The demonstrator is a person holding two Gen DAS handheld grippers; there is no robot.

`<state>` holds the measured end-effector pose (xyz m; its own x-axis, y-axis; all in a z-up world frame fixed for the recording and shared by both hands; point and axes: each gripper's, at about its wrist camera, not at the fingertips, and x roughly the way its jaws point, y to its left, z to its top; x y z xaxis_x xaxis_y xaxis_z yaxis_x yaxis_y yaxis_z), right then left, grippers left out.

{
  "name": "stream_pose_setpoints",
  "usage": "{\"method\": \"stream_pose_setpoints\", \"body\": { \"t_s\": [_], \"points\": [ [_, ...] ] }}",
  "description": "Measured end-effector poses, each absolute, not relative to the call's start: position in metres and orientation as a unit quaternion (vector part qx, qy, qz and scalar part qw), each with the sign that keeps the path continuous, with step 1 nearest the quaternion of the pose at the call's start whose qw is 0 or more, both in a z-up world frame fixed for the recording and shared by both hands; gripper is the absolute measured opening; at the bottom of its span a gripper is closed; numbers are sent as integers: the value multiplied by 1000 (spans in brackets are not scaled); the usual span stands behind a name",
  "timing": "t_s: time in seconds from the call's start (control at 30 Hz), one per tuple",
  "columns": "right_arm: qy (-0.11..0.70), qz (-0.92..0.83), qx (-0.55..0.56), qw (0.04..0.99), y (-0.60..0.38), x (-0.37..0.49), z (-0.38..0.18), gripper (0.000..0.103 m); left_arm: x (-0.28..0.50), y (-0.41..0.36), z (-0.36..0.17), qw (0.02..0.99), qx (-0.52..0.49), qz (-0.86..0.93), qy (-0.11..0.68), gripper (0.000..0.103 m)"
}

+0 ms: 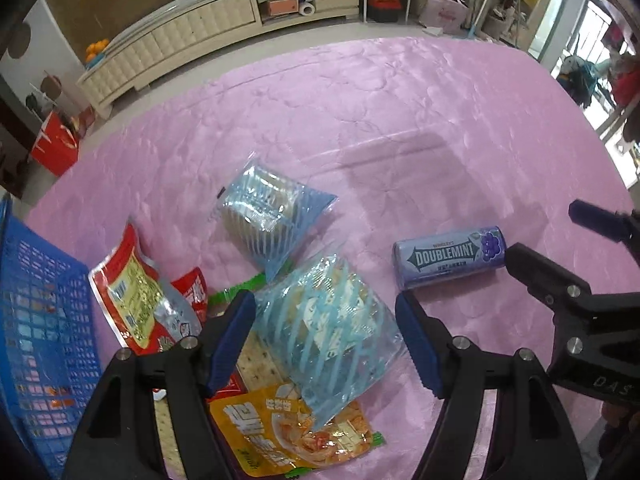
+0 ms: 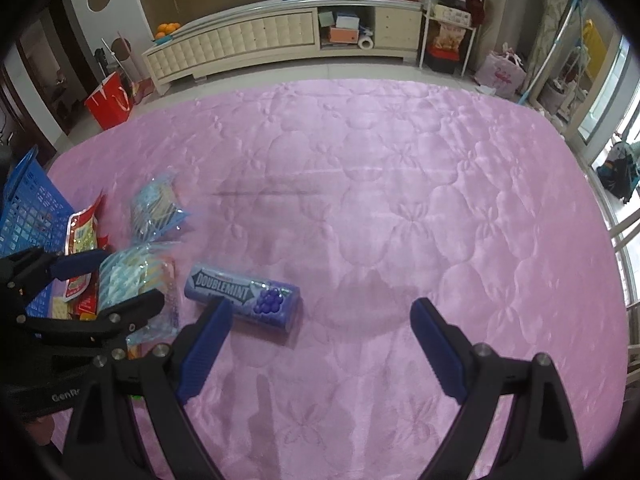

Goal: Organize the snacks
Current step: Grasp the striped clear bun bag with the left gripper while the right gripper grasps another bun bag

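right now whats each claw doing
left claw: open, around the clear blue-striped packet, not gripping
right claw: open, empty, beside the gum pack

Pink quilted bedcover [image 2: 400, 200], purple Doublemint box [image 1: 448, 258], blue-striped clear packets [image 1: 276, 224], perhaps crackers

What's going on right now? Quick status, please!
Left gripper open over clear blue-striped cracker packet. Right gripper open, empty, beside purple Doublemint gum box. Blue plastic basket waits at left. Nothing blocking.
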<state>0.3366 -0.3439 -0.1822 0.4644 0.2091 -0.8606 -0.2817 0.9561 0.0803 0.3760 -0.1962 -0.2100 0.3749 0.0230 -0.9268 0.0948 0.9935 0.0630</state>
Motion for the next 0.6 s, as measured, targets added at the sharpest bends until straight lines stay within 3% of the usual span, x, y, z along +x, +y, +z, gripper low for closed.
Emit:
{"method": "stream_pose_setpoints", "body": {
  "t_s": [0.2, 0.37, 0.6],
  "points": [
    [502, 150, -40, 851, -340, 337, -182, 93, 383, -200, -217, 823, 64, -9, 565, 76],
    [501, 157, -34, 851, -335, 340, -178, 93, 383, -200, -217, 820, 48, -18, 571, 63],
    [491, 193, -37, 849, -315, 343, -169, 93, 364, -173, -199, 835, 13, -45, 548, 61]
  ]
}}
